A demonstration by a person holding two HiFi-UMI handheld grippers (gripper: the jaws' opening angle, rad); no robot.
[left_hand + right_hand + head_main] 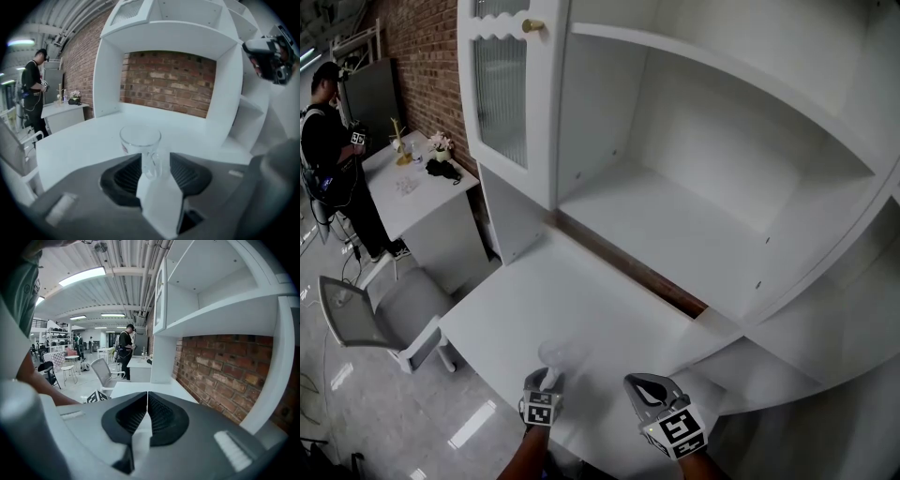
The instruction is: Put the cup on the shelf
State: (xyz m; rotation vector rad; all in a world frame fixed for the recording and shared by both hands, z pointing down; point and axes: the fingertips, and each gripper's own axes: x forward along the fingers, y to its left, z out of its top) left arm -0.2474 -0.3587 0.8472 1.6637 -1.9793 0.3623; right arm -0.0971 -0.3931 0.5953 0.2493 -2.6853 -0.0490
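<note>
My left hand-held gripper [152, 174] is closed on the handle of the clear glass cup [139, 139], which stands upright on the white tabletop [581, 300] just ahead of its jaws. My left forearm [525, 461] reaches forward, held low. Just to its right, my right hand-held gripper [147, 405] hovers with its jaws together, holding nothing. The shelf [675, 234] lies ahead and higher, beyond both.
</note>
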